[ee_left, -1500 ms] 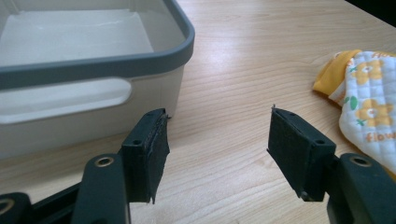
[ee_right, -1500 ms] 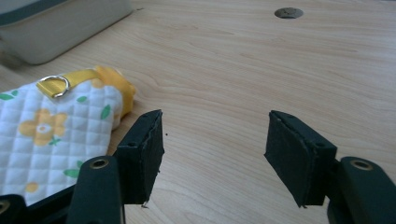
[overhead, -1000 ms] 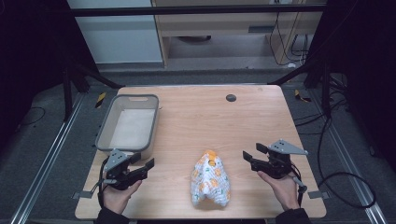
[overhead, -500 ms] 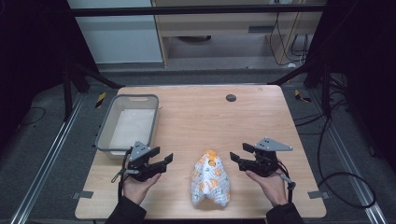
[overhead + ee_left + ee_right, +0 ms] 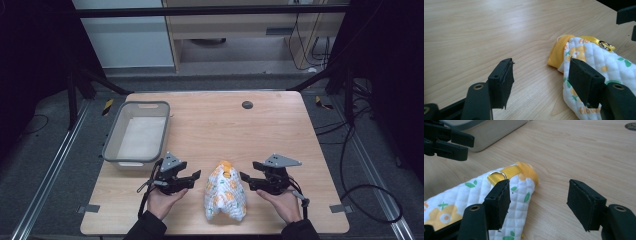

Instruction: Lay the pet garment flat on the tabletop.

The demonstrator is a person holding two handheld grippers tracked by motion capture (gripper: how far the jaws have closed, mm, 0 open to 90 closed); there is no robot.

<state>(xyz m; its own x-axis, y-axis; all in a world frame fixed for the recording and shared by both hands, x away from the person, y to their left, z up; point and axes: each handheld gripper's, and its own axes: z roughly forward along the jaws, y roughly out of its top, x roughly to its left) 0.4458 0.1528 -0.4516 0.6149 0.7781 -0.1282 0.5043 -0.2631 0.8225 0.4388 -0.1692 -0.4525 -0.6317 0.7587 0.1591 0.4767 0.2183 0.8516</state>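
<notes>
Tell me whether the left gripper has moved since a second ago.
Yes. The left gripper has slid rightward, away from the grey bin's near corner and toward the quilted garment, jaws open.

overhead table (image 5: 280, 130) view; two close, low jaw-level views

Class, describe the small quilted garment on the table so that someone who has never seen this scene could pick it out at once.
Start at the wooden table and look to its near edge, between the left gripper and the right gripper. There lies the quilted garment, crumpled. Unlike the plain grey bin farther back on the left, it is soft white fabric with orange flowers, green leaves and a yellow ribbed collar.
</notes>
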